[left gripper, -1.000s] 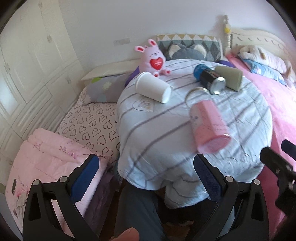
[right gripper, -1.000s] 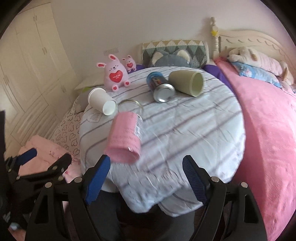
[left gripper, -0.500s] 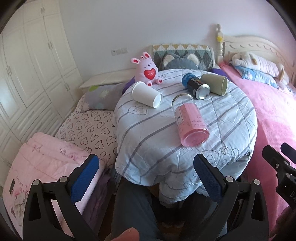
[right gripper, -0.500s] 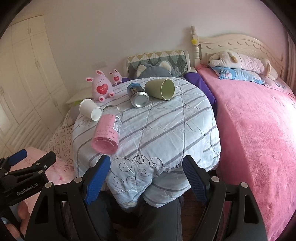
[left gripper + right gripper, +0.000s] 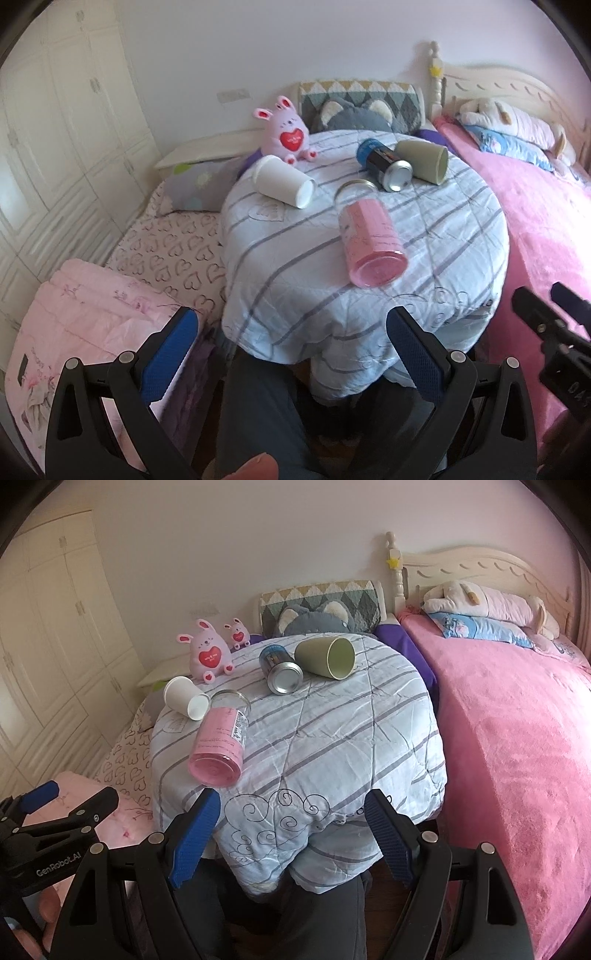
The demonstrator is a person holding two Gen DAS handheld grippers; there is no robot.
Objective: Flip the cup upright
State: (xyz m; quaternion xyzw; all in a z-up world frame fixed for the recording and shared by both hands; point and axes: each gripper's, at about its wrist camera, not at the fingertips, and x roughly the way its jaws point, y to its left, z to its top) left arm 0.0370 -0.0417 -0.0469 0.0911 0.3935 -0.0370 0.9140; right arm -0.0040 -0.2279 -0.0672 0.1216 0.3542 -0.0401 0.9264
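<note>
On a round table under a striped pale-blue quilt (image 5: pixel 443 229) (image 5: pixel 351 731) several vessels lie on their sides. A white paper cup (image 5: pixel 282 181) (image 5: pixel 184 698) lies at the left. A pink-labelled glass jar (image 5: pixel 371 243) (image 5: pixel 219 744) lies near the front. An olive-green cup (image 5: pixel 423 160) (image 5: pixel 327 657) lies at the back, next to a blue can (image 5: pixel 384 164) (image 5: pixel 280 668). My left gripper (image 5: pixel 291 336) is open and empty, below the table's near edge. My right gripper (image 5: pixel 291 819) is open and empty, also short of the table.
A pink plush rabbit (image 5: pixel 286 129) (image 5: pixel 208 651) stands at the table's back left. A bed with a pink blanket (image 5: pixel 517 738) is on the right. A folded pink quilt (image 5: pixel 92 314) lies low left. White wardrobes (image 5: pixel 48 129) line the left wall. The person's legs (image 5: pixel 266 413) are below.
Both grippers have pulled back and away from the table, so the table looks smaller and farther. The objects on it have not moved. Both grippers stay open.
</note>
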